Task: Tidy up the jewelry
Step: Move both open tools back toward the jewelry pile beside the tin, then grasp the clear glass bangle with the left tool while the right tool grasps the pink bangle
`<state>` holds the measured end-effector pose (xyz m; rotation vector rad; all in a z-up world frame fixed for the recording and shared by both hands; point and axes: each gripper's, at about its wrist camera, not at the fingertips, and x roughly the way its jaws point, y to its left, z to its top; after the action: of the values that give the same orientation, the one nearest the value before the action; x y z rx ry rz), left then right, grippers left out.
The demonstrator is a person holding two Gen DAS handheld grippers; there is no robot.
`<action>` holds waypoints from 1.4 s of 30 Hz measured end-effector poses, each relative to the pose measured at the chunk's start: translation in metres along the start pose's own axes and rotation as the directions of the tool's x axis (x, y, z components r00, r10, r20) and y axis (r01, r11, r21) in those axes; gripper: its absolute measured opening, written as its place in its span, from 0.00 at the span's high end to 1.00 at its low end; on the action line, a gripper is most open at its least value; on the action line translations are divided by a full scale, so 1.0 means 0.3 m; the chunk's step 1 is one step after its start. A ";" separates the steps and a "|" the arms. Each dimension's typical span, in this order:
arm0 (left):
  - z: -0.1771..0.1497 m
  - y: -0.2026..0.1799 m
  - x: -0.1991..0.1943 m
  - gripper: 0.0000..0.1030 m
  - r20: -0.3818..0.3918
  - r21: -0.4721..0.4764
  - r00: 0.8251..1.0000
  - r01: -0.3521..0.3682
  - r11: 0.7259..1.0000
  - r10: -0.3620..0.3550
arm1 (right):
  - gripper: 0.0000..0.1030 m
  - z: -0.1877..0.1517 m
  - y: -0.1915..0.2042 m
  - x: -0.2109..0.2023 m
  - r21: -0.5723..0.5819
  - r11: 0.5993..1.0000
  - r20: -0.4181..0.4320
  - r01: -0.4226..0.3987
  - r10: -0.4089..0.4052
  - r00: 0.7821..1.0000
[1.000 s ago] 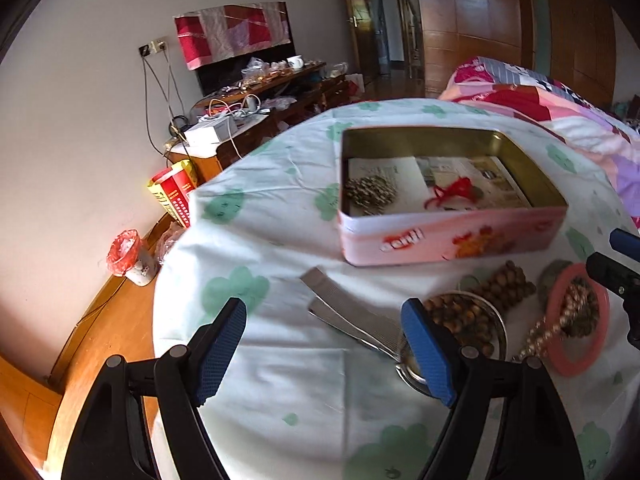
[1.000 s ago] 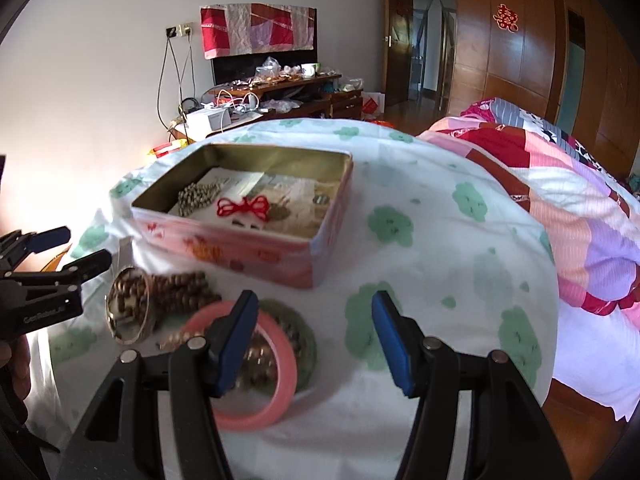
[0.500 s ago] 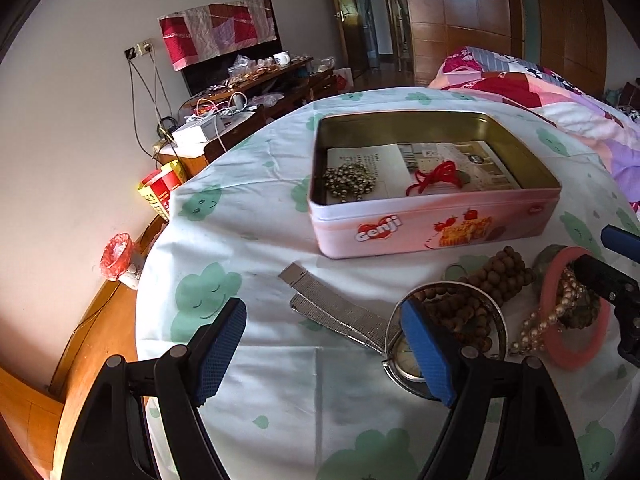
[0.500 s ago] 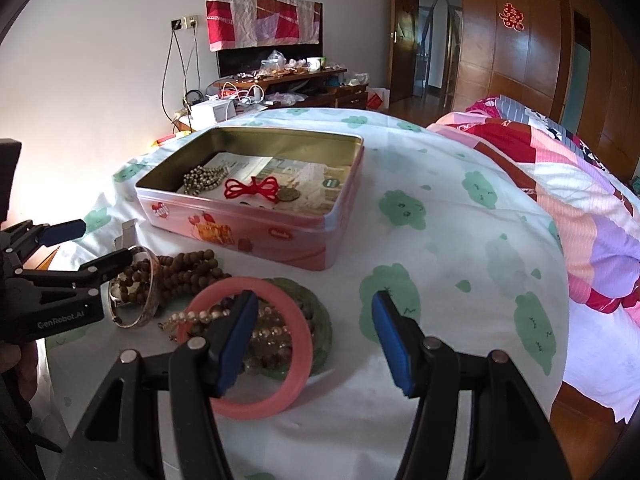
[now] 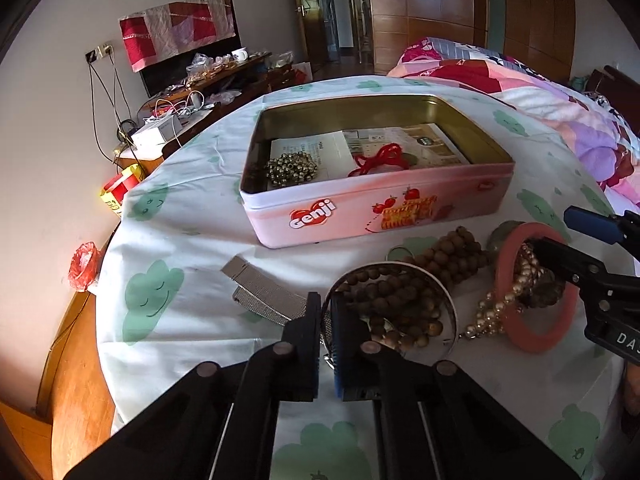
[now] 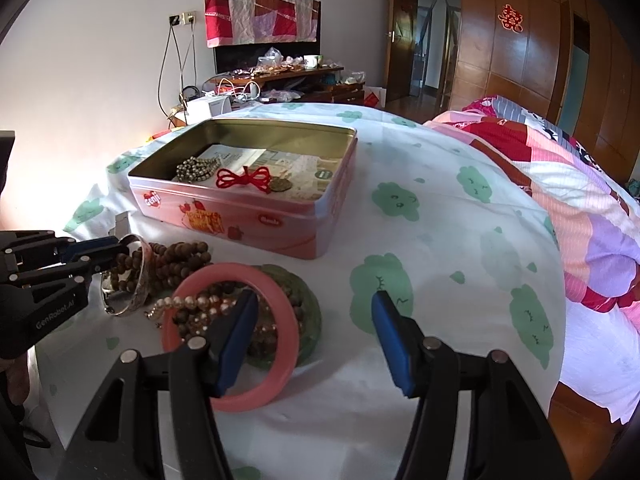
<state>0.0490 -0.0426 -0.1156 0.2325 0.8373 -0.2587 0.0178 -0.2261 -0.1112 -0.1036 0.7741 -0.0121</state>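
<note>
A pink tin box point(image 5: 376, 212) point(image 6: 240, 220) stands open on the table, holding a metal bead chain point(image 5: 292, 168) and a red knot point(image 5: 380, 160). In front of it lie a silver bangle point(image 5: 448, 300) point(image 6: 138, 280), brown wooden beads point(image 5: 452, 256) point(image 6: 180, 260), a pearl strand point(image 5: 496, 304), a pink bangle point(image 5: 536, 284) point(image 6: 232, 336) and a mesh watch strap point(image 5: 264, 292). My left gripper point(image 5: 325, 312) is shut on the silver bangle's near rim. My right gripper point(image 6: 312, 312) is open, its left finger over the pink bangle.
The round table has a white cloth with green prints point(image 6: 440, 240). A bed with a patchwork quilt point(image 6: 560, 184) lies to the right. A cluttered TV stand point(image 6: 276, 76) stands by the far wall. The table edge drops to a wooden floor point(image 5: 76, 352) at left.
My left gripper has closed from wide open onto the silver bangle's rim. Both grippers have moved closer in toward the jewelry pile.
</note>
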 end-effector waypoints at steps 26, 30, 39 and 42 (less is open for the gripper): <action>0.022 0.091 -0.178 0.98 0.116 -0.069 0.993 0.001 0.998 0.007 | 0.88 0.008 0.030 -0.056 -0.024 0.993 0.041 -0.114 0.115 0.993; 0.029 0.108 -0.199 0.98 0.129 -0.078 0.992 -0.009 0.997 0.019 | 0.88 0.021 0.025 -0.077 -0.016 0.993 0.061 -0.121 0.121 0.991; 0.047 0.126 -0.225 0.98 0.146 -0.085 0.988 -0.033 0.996 0.045 | 0.88 0.041 0.005 -0.121 -0.006 0.992 0.096 -0.124 0.124 0.988; 0.053 0.127 -0.237 0.98 0.154 -0.086 0.987 -0.034 0.996 0.047 | 0.88 0.048 -0.002 -0.135 -0.005 0.992 0.107 -0.125 0.125 0.986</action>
<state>0.0265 -0.0020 -0.0478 0.1494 0.6857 -0.2007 -0.0010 -0.2235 -0.0725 -0.0529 0.6726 0.1110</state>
